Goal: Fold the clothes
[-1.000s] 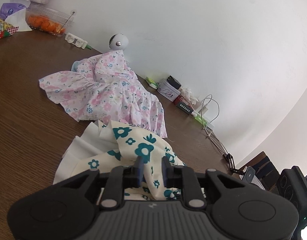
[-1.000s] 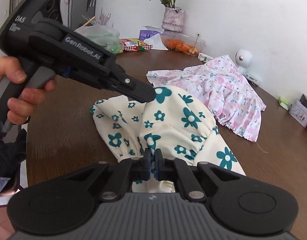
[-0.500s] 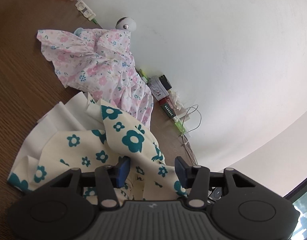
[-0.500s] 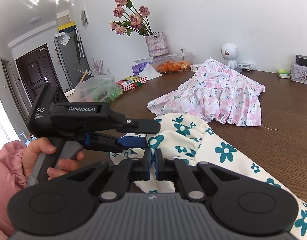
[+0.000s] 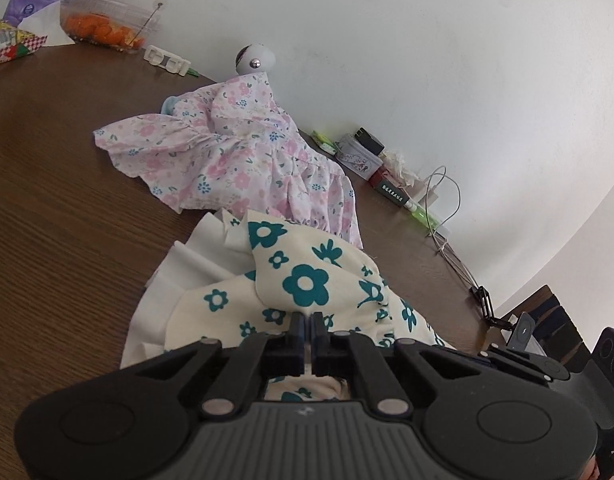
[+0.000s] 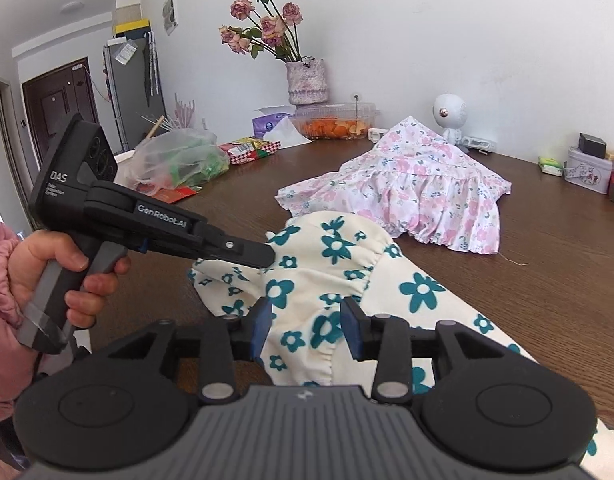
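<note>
Swapping grips: my left hand-held gripper (image 5: 309,326) now pinches the cream teal-flowered garment (image 5: 307,280), right hand-held gripper (image 6: 307,326) has opened; re-grasp before folding.

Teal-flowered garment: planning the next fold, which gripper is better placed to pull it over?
Left. The left gripper is shut on the teal-flowered garment; the right gripper is open, fabric merely between its fingers.
</note>
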Available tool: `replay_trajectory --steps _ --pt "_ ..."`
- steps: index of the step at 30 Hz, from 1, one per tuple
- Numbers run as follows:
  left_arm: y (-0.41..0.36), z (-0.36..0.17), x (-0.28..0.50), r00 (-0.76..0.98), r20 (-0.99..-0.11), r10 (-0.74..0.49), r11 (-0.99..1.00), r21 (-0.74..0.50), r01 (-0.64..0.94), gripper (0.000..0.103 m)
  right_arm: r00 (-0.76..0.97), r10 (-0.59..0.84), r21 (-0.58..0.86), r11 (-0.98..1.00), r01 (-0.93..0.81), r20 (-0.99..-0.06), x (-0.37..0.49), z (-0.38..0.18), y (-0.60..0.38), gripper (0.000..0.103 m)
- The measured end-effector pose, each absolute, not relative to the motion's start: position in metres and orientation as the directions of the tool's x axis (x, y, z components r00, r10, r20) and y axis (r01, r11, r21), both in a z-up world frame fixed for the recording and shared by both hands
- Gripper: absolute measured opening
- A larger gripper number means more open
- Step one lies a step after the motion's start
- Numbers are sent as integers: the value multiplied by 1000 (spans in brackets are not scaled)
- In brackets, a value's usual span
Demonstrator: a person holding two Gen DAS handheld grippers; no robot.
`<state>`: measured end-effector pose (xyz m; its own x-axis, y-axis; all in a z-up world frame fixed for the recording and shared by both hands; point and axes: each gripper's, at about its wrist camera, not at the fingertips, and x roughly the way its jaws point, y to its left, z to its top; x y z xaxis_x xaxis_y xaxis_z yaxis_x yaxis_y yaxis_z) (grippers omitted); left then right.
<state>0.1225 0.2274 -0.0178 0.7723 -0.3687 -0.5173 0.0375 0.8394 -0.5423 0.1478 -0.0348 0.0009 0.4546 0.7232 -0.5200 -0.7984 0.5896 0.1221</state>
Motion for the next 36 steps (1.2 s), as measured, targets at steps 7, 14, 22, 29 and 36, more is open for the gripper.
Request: replay_trajectory --steps 7,14,22,29,36 --pt "233 -19 114 775 -567 -278 873 -486 -42 2 432 665 69 587 -807 -609 152 -21 -25 38" --pt "196 25 118 826 -438 -355 899 -402 173 24 421 656 60 579 -813 -626 149 -30 -22 38" --pt "112 12 177 761 -543 -355 935 -210 286 21 468 691 68 595 -801 -551 140 -8 -48 53" --pt "121 -12 180 763 -585 -274 960 -125 249 7 583 560 15 729 -685 -589 158 -13 -94 54" --pt "154 -19 170 778 -580 -244 970 -162 183 6 596 521 39 772 -634 -612 162 -24 -127 54"
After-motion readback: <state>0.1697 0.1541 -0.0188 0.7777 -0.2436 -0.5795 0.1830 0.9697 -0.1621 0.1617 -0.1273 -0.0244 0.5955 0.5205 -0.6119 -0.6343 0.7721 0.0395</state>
